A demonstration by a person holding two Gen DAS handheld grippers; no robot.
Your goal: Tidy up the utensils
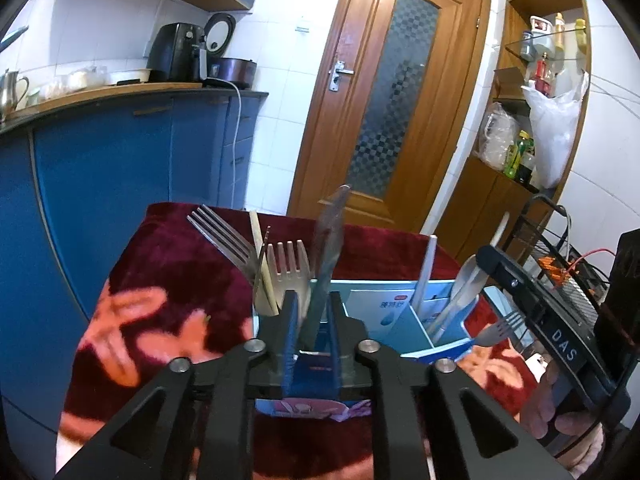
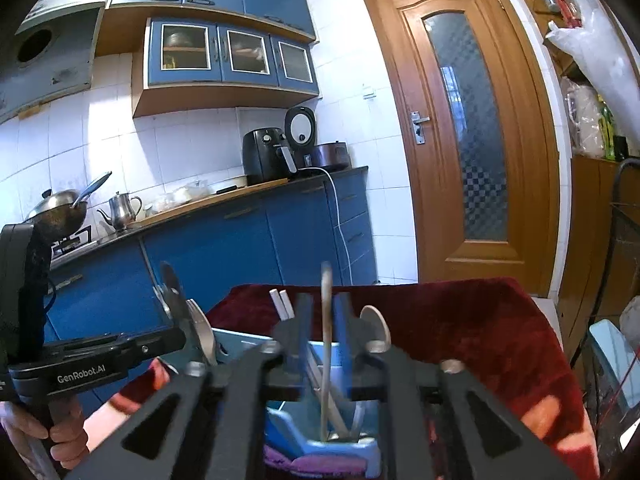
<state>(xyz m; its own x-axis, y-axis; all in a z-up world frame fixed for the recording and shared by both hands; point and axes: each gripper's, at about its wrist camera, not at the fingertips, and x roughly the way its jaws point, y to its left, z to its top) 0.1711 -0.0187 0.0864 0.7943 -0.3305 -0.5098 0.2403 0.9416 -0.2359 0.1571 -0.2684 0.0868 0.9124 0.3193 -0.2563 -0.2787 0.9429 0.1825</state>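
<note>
A light-blue divided utensil box stands on a dark red patterned cloth. My left gripper is shut on a clear grey plastic knife, held upright over the box's left compartment, which holds metal forks and a chopstick. My right gripper is shut on a thin pale utensil handle, upright over the box. It also shows in the left wrist view beside spoons and a white chopstick. The left gripper's body shows in the right wrist view.
Blue kitchen cabinets and a counter with an air fryer lie to the left. A wooden door is behind. A wire rack and a shelf niche stand to the right. A loose fork sticks out by the box's right side.
</note>
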